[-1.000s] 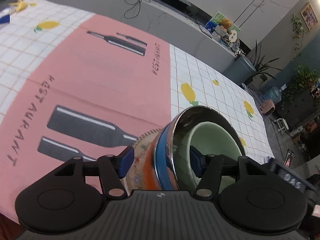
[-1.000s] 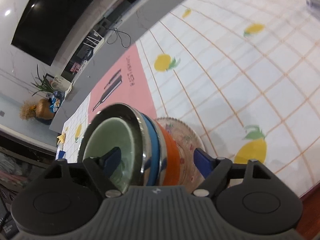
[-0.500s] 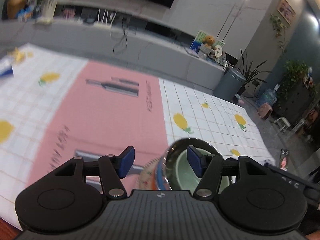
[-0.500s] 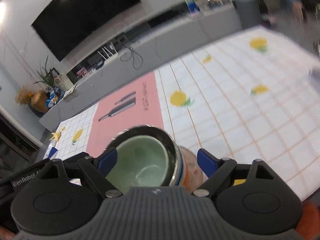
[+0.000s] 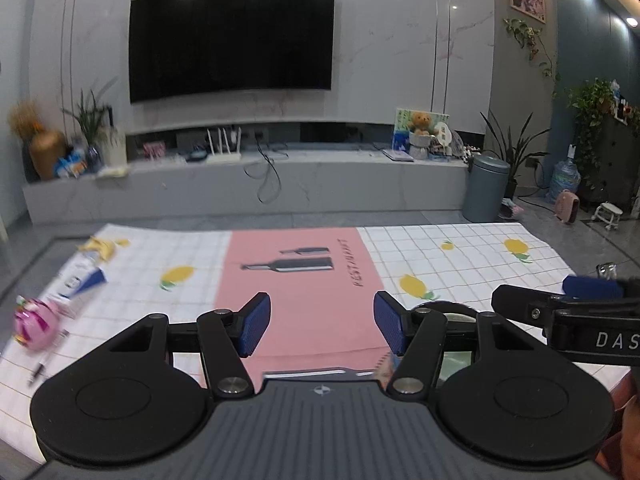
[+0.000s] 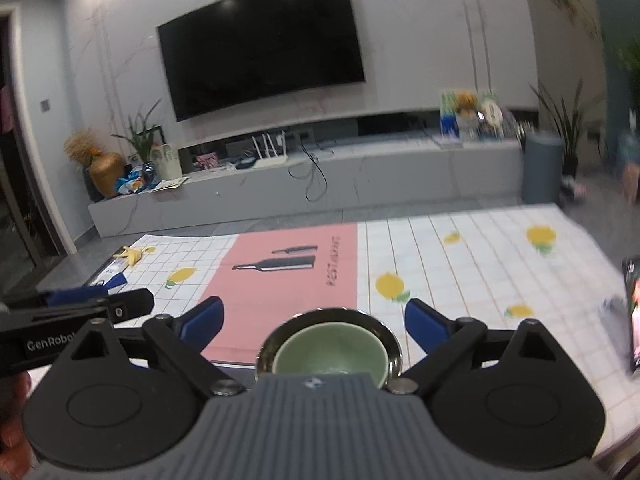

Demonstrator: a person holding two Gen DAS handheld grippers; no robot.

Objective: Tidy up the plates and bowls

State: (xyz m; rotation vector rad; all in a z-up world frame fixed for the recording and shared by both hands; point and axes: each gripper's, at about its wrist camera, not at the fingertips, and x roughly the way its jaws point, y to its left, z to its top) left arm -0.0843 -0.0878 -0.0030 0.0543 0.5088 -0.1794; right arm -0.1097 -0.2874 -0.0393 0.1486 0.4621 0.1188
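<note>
Glossy green glazed bowl (image 6: 332, 354) inside a shiny metal bowl (image 6: 390, 346), smooth matt printed tablecloth (image 6: 460, 264), matt black plastic gripper (image 6: 314, 322) with ribbed grey body, glossy black television (image 6: 262, 40)

Left gripper (image 5: 322, 326) sits low and centre in its own view, blue pads (image 5: 253, 324) standing apart with nothing pressed between them, and it also juts in from the left edge of the right wrist view. Right gripper (image 6: 314, 322) fills the bottom of its own view, its jaws spread wide and just now opening further, the pads clear of anything, while its black finger reaches in from the right edge of the left wrist view. A bit of hand (image 6: 12, 412) shows at the lower left edge of the right wrist view.
</note>
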